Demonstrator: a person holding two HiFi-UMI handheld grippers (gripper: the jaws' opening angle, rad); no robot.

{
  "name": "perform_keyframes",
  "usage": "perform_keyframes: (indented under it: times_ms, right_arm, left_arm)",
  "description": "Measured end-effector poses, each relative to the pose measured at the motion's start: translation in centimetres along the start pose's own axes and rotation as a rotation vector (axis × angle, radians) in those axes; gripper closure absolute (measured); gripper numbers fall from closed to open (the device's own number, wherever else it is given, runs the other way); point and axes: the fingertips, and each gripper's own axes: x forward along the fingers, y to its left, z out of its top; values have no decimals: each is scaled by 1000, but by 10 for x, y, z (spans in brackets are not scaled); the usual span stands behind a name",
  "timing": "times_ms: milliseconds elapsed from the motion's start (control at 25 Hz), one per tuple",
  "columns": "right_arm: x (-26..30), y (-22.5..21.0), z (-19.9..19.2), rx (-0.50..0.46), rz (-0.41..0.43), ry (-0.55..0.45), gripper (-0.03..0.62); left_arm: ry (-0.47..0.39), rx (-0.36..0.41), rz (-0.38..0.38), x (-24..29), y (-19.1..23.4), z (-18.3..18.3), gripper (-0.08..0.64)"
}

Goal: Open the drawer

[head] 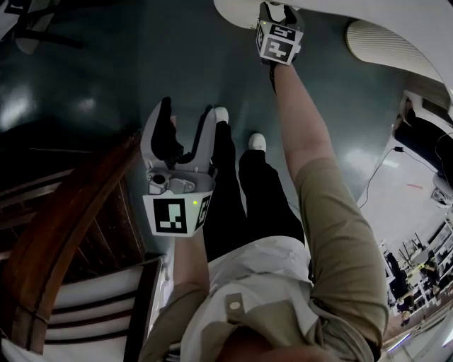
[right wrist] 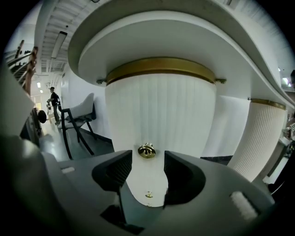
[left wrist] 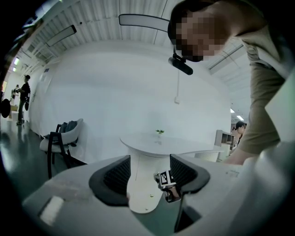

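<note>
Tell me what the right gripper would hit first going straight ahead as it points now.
Probably the brass knob on the white ribbed front: it sits centred between the open fingers of the right gripper. Depth is unclear.

The left gripper [head: 188, 119] hangs in close, jaws apart. The right gripper [head: 277, 10] is way out ahead of it on a stretched-out arm [head: 303, 138], jaws apart too.

Head cam down; gripper cams fwd, prob. same table [left wrist: 177, 144].
</note>
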Motion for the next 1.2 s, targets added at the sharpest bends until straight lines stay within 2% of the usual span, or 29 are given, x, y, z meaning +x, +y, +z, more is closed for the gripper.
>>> perform_keyframes:
  times_ms: [240,560,880,1200]
  right_arm:
    - [5,-1,4,8,-28,-53,427]
    - [5,0,6,23,-41,-73,464]
    - [4,1,6,7,1,-54,473]
    - [1,1,5,24,5,-48,485]
  left_arm:
    - [12,-2,11,7,8,-13,291]
    - [6,0,11,24,8,-16,291]
    - [15,0,18,37,15,-22,291]
    - [16,-7,32,41,19,-26,291]
